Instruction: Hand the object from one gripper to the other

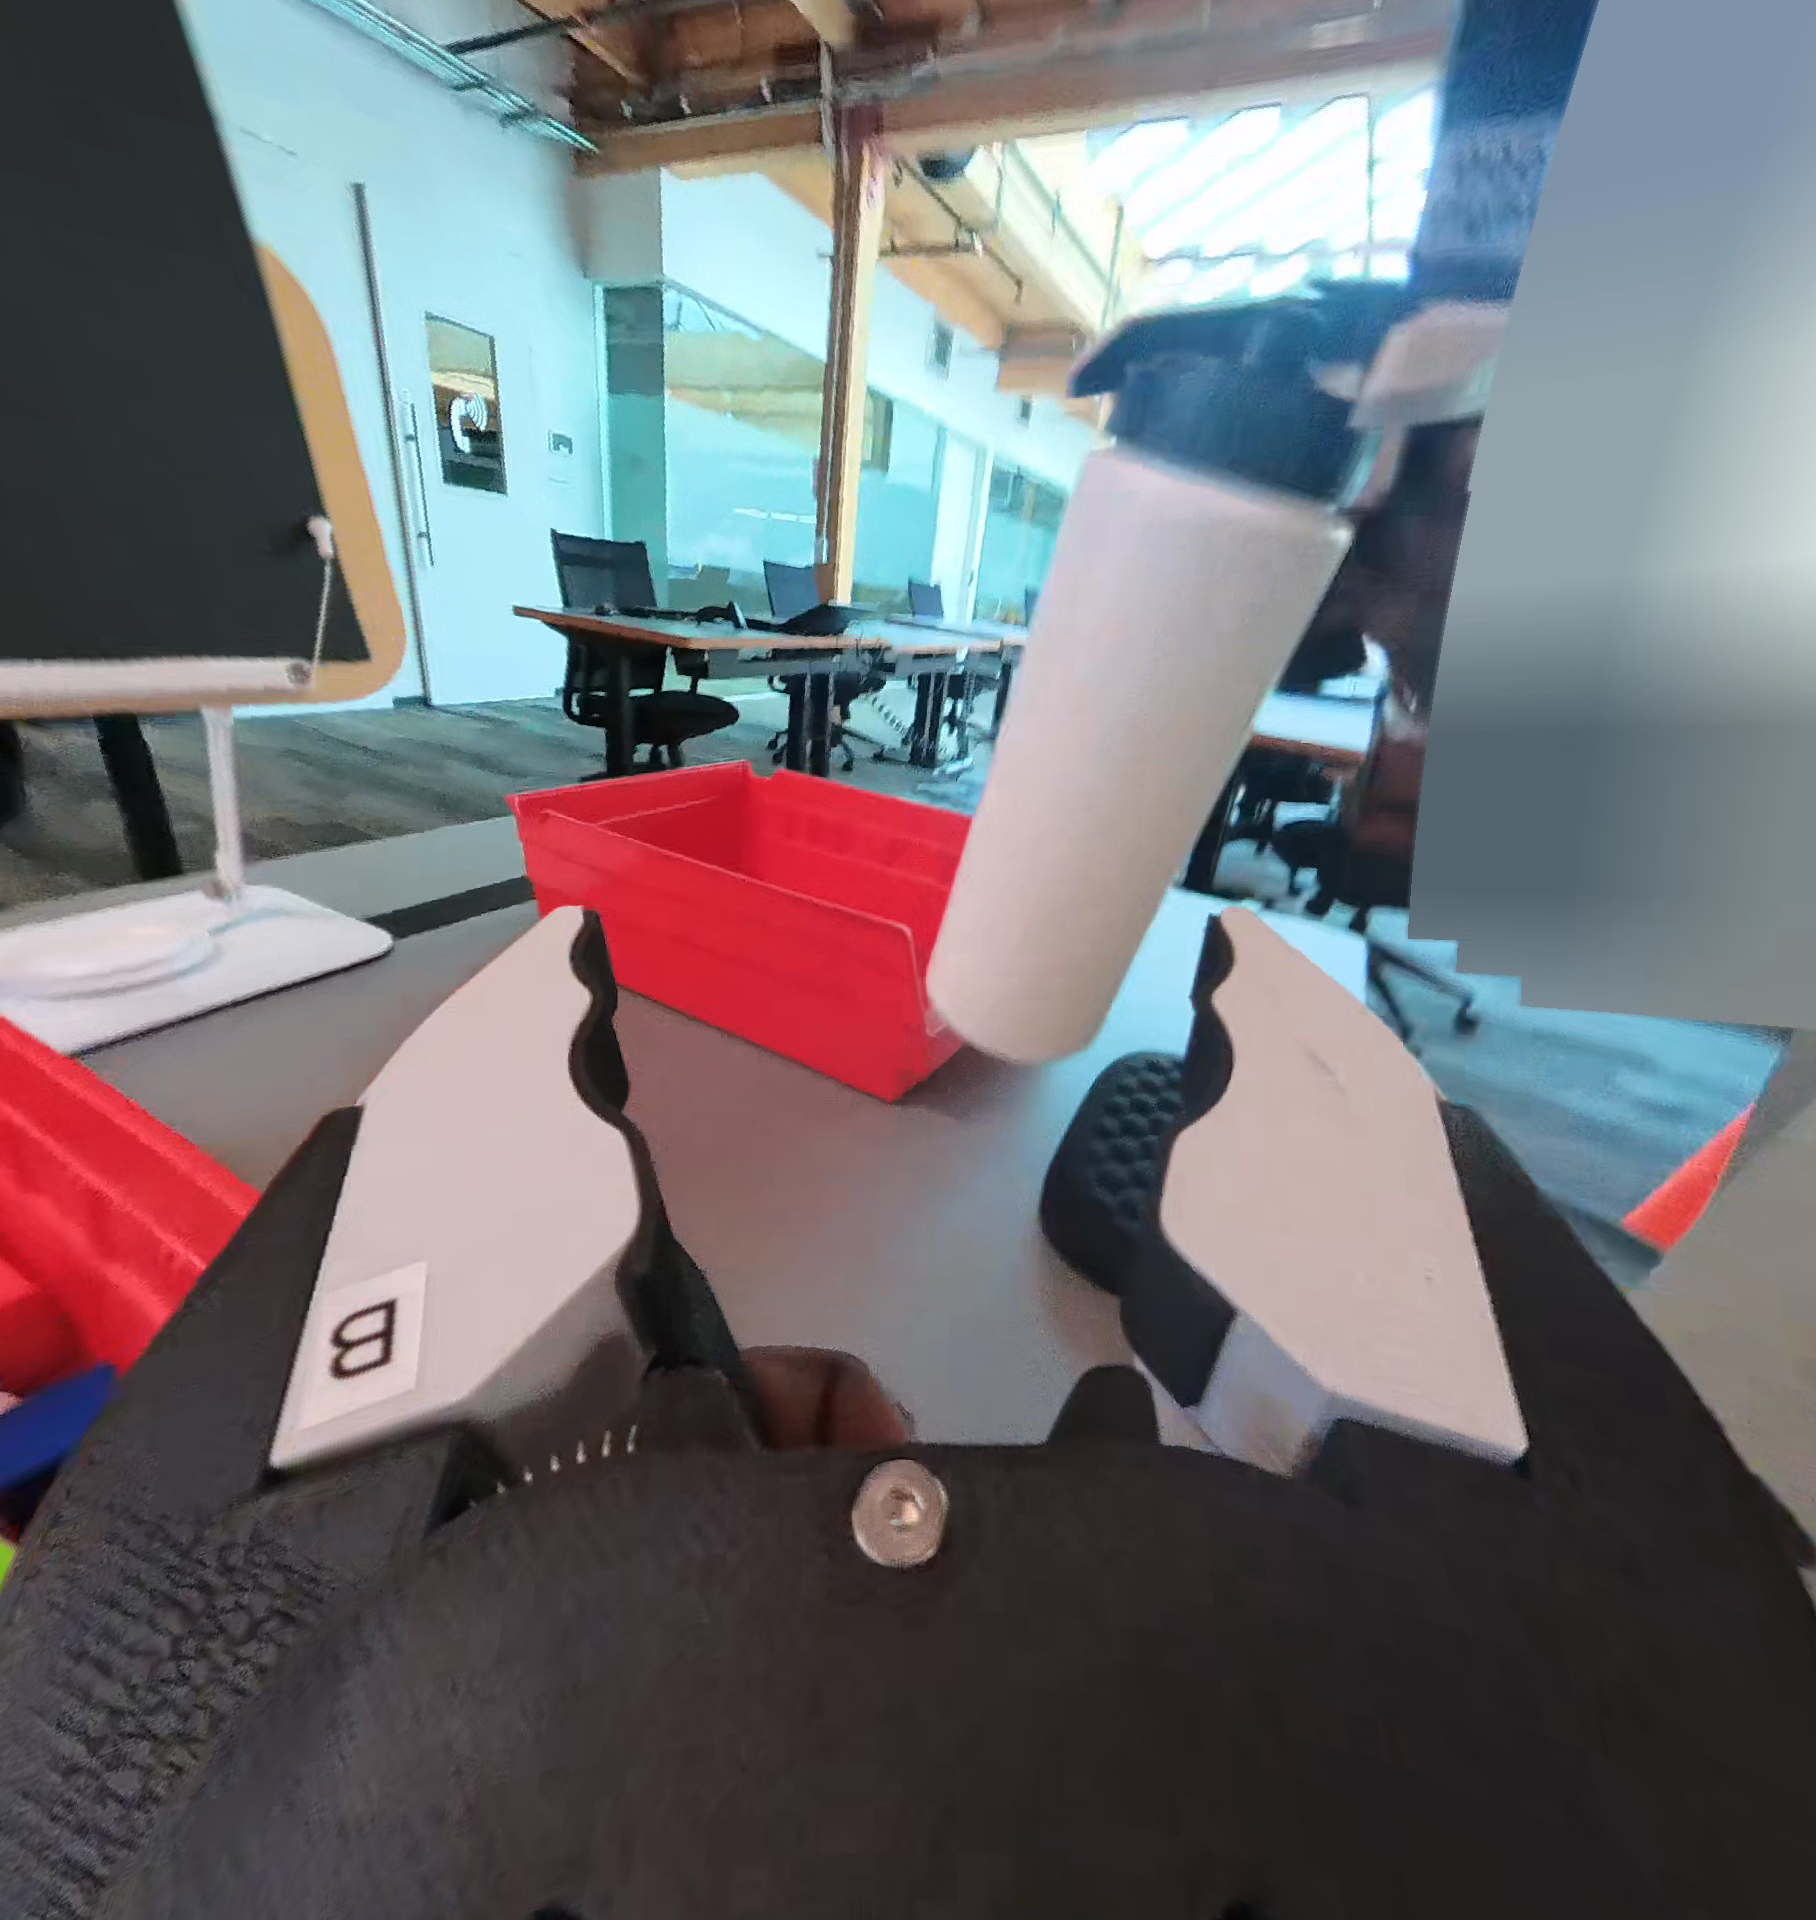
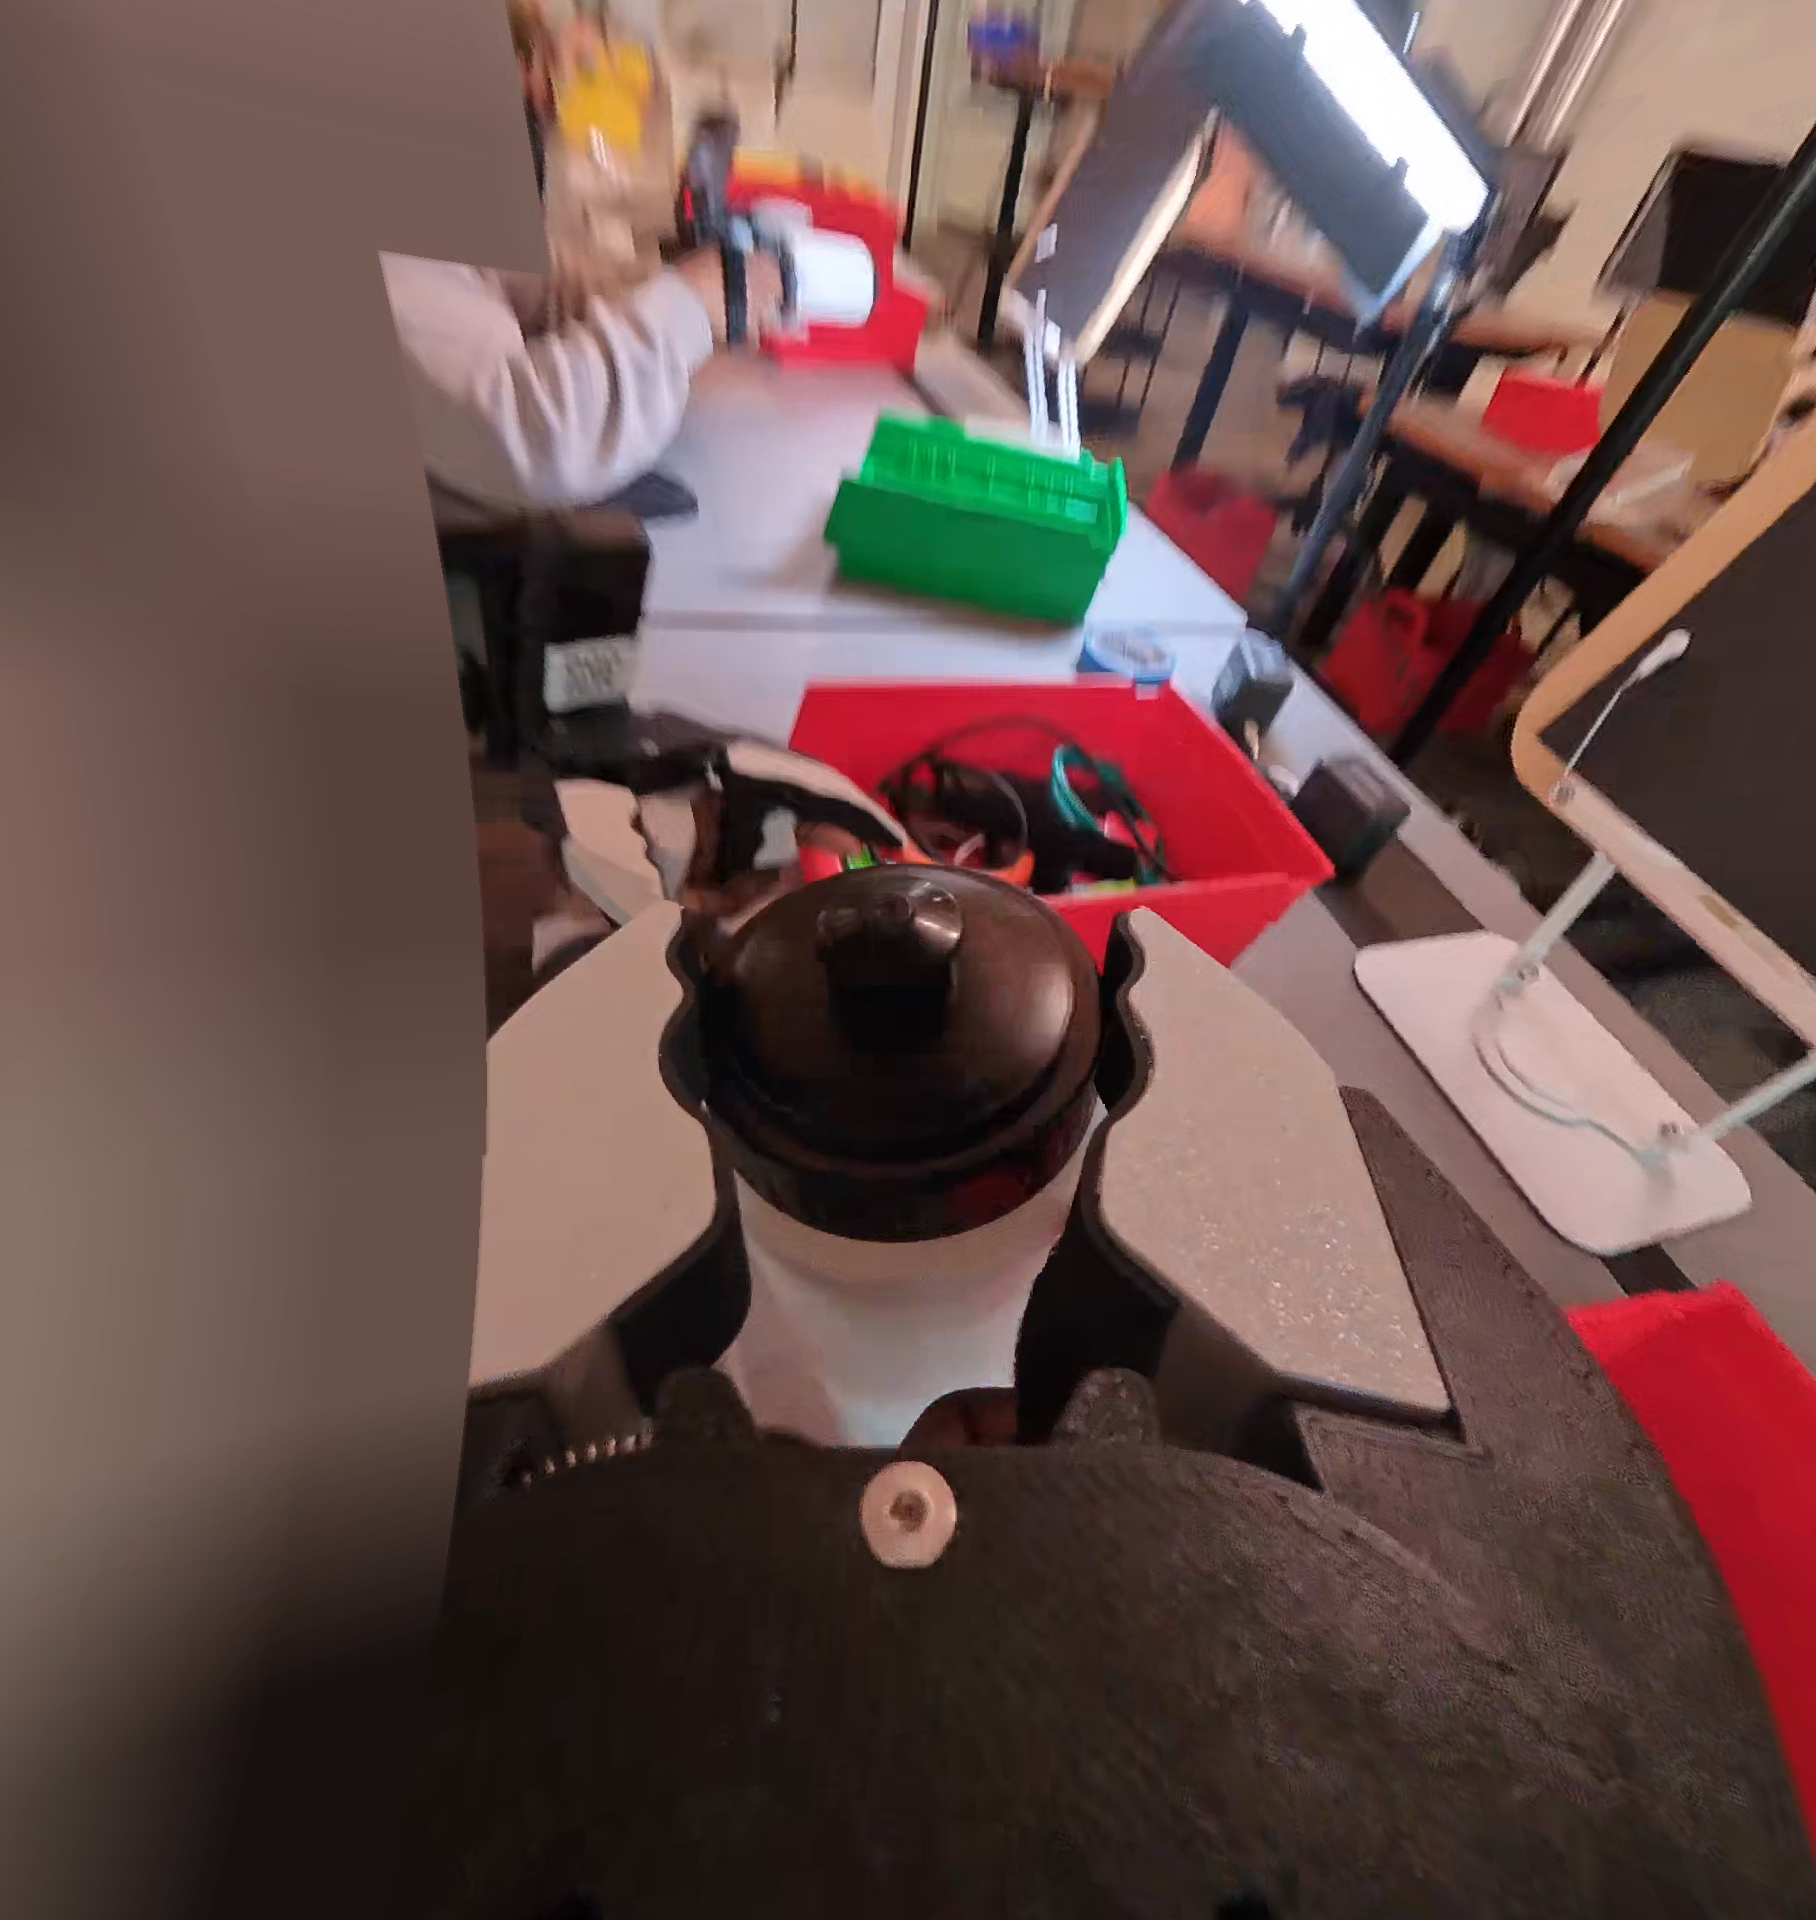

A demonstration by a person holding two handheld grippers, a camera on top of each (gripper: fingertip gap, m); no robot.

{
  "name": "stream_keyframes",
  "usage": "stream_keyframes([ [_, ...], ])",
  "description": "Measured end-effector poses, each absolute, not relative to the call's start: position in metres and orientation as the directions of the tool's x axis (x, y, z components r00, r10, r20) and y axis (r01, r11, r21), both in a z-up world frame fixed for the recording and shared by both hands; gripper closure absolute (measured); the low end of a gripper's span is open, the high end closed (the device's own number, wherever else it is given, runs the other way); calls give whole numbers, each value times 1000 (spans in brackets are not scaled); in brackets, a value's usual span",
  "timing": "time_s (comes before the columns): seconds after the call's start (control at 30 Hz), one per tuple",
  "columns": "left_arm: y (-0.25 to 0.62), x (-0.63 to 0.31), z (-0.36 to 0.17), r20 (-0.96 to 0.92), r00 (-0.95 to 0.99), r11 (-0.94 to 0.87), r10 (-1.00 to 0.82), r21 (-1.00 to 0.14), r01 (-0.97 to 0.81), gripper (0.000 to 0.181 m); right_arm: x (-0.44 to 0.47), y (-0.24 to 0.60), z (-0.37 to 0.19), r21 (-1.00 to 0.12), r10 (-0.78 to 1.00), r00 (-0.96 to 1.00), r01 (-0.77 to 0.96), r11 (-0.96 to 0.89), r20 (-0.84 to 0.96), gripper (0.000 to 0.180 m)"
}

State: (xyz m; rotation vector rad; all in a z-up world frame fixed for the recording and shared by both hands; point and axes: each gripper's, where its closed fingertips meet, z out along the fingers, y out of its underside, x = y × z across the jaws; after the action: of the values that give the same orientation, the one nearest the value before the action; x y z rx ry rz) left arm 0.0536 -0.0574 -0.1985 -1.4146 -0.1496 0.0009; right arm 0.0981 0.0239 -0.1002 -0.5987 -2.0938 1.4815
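Note:
A white bottle (image 1: 1122, 748) with a black cap (image 1: 1226, 416) hangs tilted in the air above the grey table (image 1: 862, 1195). My right gripper (image 1: 1403, 395) holds it at the cap end. In the right wrist view my right gripper (image 2: 904, 925) is shut on the bottle's black cap (image 2: 893, 1039), with the white body (image 2: 883, 1309) between the fingers. My left gripper (image 1: 904, 935) is open and empty, just below and in front of the bottle's bottom end, apart from it. The left gripper also shows in the right wrist view (image 2: 696, 821), beyond the cap.
A red bin (image 1: 738, 894) stands on the table behind the bottle, another red bin (image 1: 52, 1174) at left. A black textured pad (image 1: 1122, 1143) lies by my left gripper's right finger. A white stand base (image 1: 156, 956) sits left. A red bin of cables (image 2: 1195, 810) and a green bin (image 2: 977, 520) lie farther off.

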Motion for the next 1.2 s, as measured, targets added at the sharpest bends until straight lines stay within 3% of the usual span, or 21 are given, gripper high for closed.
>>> stream_keyframes([
  [0.03, -53, 59, -196, 53, 995, 131, 89, -991, 41, 75, 94, 25, -104, -933, 609, -779, 96, 348, 147, 126],
  [0.13, -34, 78, -190, -48, 998, 94, 46, -994, -52, 75, 85, 28, -118, -868, 592, -793, 187, 461, 143, 128],
  [0.27, 20, 102, -208, 4, 997, 26, -74, -1000, 5, 70, 73, 33, -152, -803, 607, -784, 278, 527, 127, 128],
  [0.57, 40, 98, -183, -92, 996, 121, 22, -988, -94, 67, 68, 23, -116, -871, 599, -791, 200, 449, 128, 128],
  [0.77, 49, 96, -184, -113, 993, 103, 37, -988, -117, 68, 73, -4, -100, -933, 539, -842, 181, 311, 16, 128],
  [0.87, 46, 94, -181, -106, 993, 105, 42, -988, -110, 76, 76, -13, -94, -955, 494, -869, 177, 237, -39, 128],
  [0.93, 44, 96, -180, -110, 994, 105, 25, -988, -112, 93, 78, -18, -93, -963, 466, -882, 179, 201, -67, 128],
  [1.2, 38, 91, -183, -118, 992, 77, 35, -990, -120, 95, 77, -22, -94, -971, 441, -895, 153, 183, -58, 123],
])
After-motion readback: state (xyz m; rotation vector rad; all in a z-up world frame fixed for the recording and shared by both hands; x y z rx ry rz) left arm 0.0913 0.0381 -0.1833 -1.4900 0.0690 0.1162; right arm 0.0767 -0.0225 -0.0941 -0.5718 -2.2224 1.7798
